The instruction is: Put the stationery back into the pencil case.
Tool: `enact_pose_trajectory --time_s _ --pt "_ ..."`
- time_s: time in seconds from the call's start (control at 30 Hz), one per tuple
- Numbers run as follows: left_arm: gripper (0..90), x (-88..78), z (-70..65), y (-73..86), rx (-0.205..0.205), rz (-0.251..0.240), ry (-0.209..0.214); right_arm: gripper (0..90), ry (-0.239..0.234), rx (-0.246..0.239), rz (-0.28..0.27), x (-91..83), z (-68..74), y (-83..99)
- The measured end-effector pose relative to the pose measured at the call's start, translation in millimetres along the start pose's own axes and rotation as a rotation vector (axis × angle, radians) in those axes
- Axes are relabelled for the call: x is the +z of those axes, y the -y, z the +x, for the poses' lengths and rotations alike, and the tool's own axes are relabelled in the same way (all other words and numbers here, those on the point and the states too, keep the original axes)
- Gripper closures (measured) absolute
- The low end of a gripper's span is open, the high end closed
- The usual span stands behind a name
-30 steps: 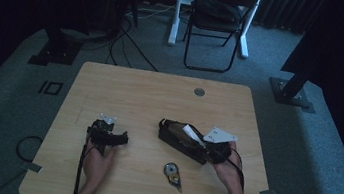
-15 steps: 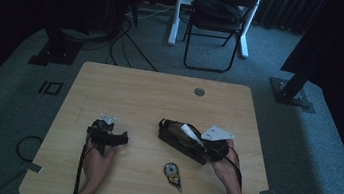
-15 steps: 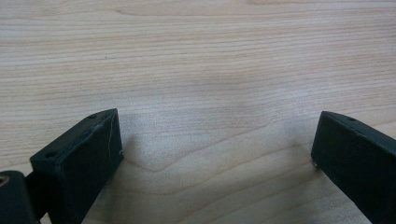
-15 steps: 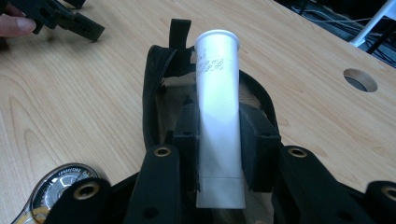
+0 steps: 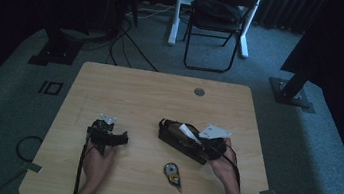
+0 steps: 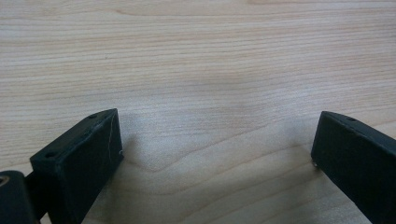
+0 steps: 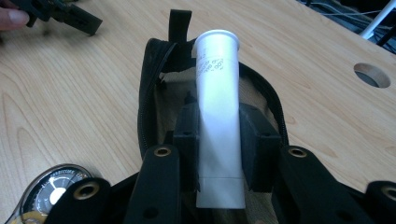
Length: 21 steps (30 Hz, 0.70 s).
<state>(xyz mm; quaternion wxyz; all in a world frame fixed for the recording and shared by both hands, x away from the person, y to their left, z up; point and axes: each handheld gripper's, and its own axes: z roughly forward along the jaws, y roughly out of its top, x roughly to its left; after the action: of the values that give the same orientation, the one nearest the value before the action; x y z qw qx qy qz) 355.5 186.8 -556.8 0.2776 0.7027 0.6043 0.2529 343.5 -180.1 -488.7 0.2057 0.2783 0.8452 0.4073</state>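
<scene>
Your right gripper [image 7: 218, 149] clamped white tube [image 7: 217, 121] between both jaws, tube held over open black zip pouch [image 7: 154, 88] on wooden table [image 5: 150, 94]. Your left gripper [image 6: 215, 154] rested on bare wood well left of pouch, jaws spread wide, holding nothing. Round tape dispenser [image 5: 172, 171] lay just in front of pouch.

My grippers were black: the right gripper [image 7: 218, 140] had brass-ringed screw holes lower in frame, the left gripper [image 6: 215, 158] blocky matte jaws.
</scene>
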Motion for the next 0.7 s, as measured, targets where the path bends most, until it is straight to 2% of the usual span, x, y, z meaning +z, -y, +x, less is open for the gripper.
enact_pose_trajectory --time_s 0.7 --pt "2.2 0.0 0.0 0.0 0.000 0.000 0.000 70.7 -0.051 0.018 0.071 15.4 -0.1 -0.6"
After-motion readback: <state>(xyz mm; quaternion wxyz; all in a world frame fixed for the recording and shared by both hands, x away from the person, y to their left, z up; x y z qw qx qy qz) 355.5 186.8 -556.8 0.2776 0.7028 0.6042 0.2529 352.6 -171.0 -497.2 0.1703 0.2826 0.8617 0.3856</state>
